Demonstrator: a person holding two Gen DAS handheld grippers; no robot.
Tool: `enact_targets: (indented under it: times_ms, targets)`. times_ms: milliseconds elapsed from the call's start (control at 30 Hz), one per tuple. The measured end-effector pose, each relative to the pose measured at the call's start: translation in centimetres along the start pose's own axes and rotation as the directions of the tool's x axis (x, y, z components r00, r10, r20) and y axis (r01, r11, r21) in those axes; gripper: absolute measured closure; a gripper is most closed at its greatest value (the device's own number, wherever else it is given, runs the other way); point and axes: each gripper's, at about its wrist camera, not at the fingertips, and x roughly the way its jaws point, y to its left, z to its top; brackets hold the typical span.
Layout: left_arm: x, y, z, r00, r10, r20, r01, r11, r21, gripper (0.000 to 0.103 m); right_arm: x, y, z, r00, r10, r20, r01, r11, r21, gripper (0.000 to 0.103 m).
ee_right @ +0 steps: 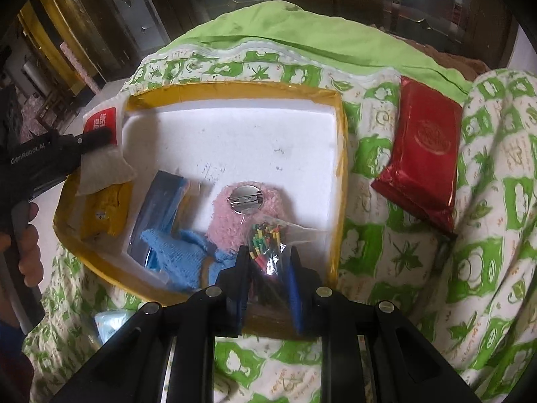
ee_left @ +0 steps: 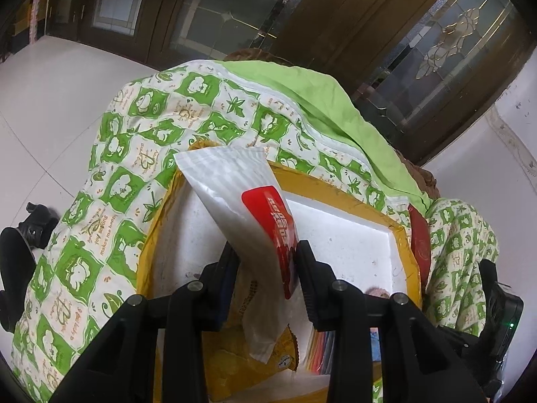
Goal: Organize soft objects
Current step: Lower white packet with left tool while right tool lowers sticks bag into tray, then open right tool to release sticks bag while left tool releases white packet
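A white foam box with yellow tape on its rim (ee_right: 339,154) (ee_left: 396,231) lies on a green-patterned quilt (ee_right: 402,268). My left gripper (ee_left: 266,252) is shut on a white pouch with a red label (ee_left: 235,194), held above the box's left edge; the pouch also shows in the right wrist view (ee_right: 104,154). My right gripper (ee_right: 266,255) is shut on a clear bag of small coloured pieces (ee_right: 268,245) over the box's near side. Inside lie a pink fluffy toy with a metal pin (ee_right: 241,208), a blue knitted piece (ee_right: 178,255), a blue packet (ee_right: 161,208) and a yellow packet (ee_right: 107,215).
A red foil packet (ee_right: 423,154) lies on the quilt right of the box. A pale blue packet (ee_right: 109,324) lies on the quilt at the near left. Dark wooden doors with glass panels (ee_left: 436,50) stand behind. White tiled floor (ee_left: 50,100) is on the left.
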Motion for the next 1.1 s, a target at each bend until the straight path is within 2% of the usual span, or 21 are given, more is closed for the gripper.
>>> enact_targets:
  times_ms: [167, 300, 333, 433, 467, 600, 733, 800, 967, 1100]
  targets:
    - [0.2, 0.4, 0.1, 1.000, -0.007, -0.002, 0.007, 1.000, -0.026, 0.068, 0.2, -0.1, -0.1, 1.000, 0.007, -0.002, -0.007, 1.000, 0.010, 0.080]
    - [-0.2, 0.1, -0.4, 1.000, -0.001, 0.002, 0.001, 1.000, -0.008, 0.064, 0.1, 0.0, 0.1, 1.000, 0.008, 0.002, -0.008, 1.000, 0.009, 0.080]
    - [-0.3, 0.0, -0.5, 1.000, 0.004, 0.004, -0.004, 1.000, -0.001, 0.060, 0.1, 0.0, 0.1, 1.000, 0.007, 0.004, -0.007, 1.000, 0.008, 0.080]
    - [-1.0, -0.2, -0.8, 0.999, 0.032, 0.025, -0.033, 0.999, 0.013, 0.036, -0.1, 0.1, 0.0, 1.000, 0.003, 0.015, -0.003, 1.000, 0.005, 0.078]
    - [-1.3, -0.2, -0.9, 0.999, 0.040, 0.035, -0.041, 0.999, 0.015, 0.032, -0.2, 0.0, -0.1, 1.000, 0.004, 0.018, -0.004, 1.000, 0.008, 0.071]
    - [-2.0, 0.1, -0.8, 0.997, 0.068, 0.046, -0.069, 0.997, 0.026, 0.031, -0.9, 0.3, -0.5, 0.999, 0.028, 0.041, -0.028, 1.000, -0.001, 0.056]
    - [-3.3, 0.3, -1.1, 0.994, 0.088, 0.061, -0.091, 0.995, 0.041, 0.031, -1.7, 1.1, -1.1, 0.997, 0.015, 0.072, -0.013, 0.999, -0.032, 0.047]
    - [-4.0, 0.3, -1.7, 0.994, 0.088, 0.069, -0.092, 0.995, 0.049, 0.031, -2.3, 1.2, -1.6, 0.996, 0.016, 0.087, -0.013, 0.999, -0.032, 0.040]
    - [-6.4, 0.1, -4.5, 0.990, 0.096, 0.102, -0.105, 0.991, 0.086, 0.024, -3.9, 0.7, -2.6, 0.991, 0.041, 0.128, -0.040, 0.999, -0.008, 0.030]
    - [-7.8, 0.0, -7.1, 0.988, 0.105, 0.111, -0.117, 0.987, 0.110, 0.022, -4.9, 0.4, -3.8, 0.987, 0.062, 0.146, -0.066, 0.998, 0.022, 0.024]
